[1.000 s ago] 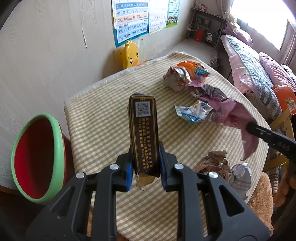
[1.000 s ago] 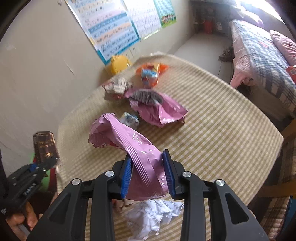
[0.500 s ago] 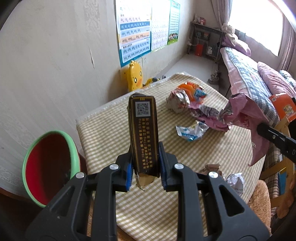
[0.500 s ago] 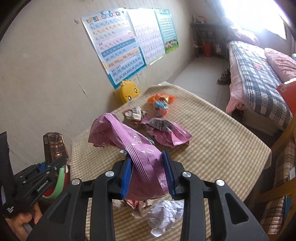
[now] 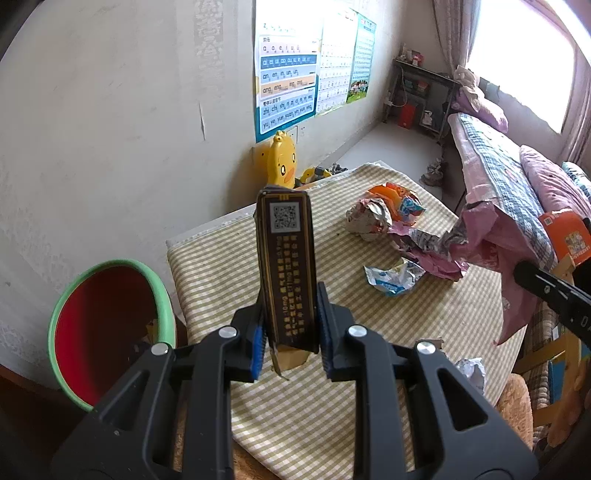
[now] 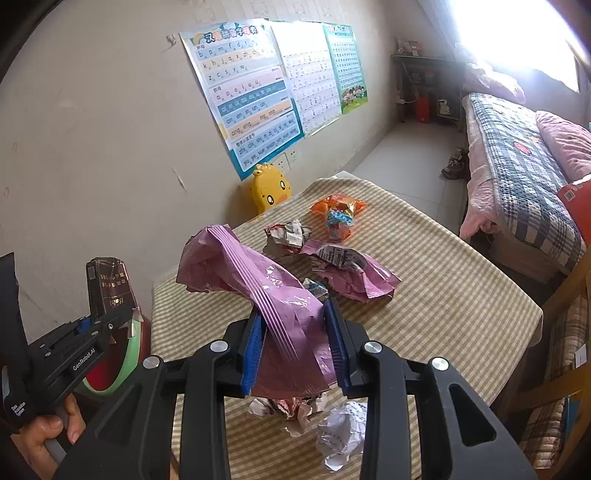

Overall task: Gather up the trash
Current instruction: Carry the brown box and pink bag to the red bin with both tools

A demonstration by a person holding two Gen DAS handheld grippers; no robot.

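Both tools (image 5: 289,334) higher above table (image 5: 424,325)

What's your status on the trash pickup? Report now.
Left claw shut on dark carton. Right claw shut on pink bag. Red bin open beside table, path clear. More wrappers on table.

Lighting: daylight only, as I read it, from the window (image 5: 524,55) at upper right of both views. Glare: the window (image 6: 517,33) is blown out white in the right wrist view, washing over the bed (image 6: 517,162) below it. Shadows: soft; the wall (image 5: 110,110) far from the window is dimmer. Focus: sharp in mid-frame; print on the poster (image 6: 251,96) partly legible. Distortion: strong fisheye bowing, with black vignette corners opposite the window. Motion blur: I see none.
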